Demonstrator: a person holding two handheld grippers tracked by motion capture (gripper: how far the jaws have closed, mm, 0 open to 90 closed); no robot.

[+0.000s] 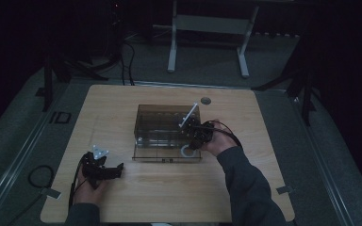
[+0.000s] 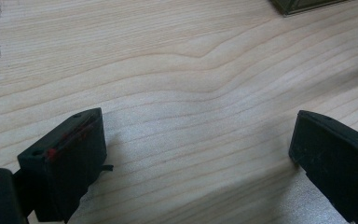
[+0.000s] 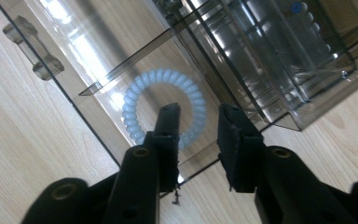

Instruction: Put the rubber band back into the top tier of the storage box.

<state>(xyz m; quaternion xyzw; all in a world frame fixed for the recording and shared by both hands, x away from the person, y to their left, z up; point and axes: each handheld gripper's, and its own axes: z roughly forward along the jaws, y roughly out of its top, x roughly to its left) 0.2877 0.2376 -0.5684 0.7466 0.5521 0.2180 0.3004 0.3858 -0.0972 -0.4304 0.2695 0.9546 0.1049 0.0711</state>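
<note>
The right gripper (image 3: 198, 122) is held narrowly parted and empty, its jaws poised just above a pale coiled ring (image 3: 164, 108) lying in the pulled-out drawer (image 3: 121, 88) of the smoked clear organiser box (image 1: 165, 127) at the worktop (image 1: 169, 193) centre. The step is judged to be picking up the ring: one jaw is best lowered inside the coil at its 5 o'clock edge, clear of the drawer wall. The left gripper (image 2: 196, 149) is rested wide apart at 7 o'clock.
</note>
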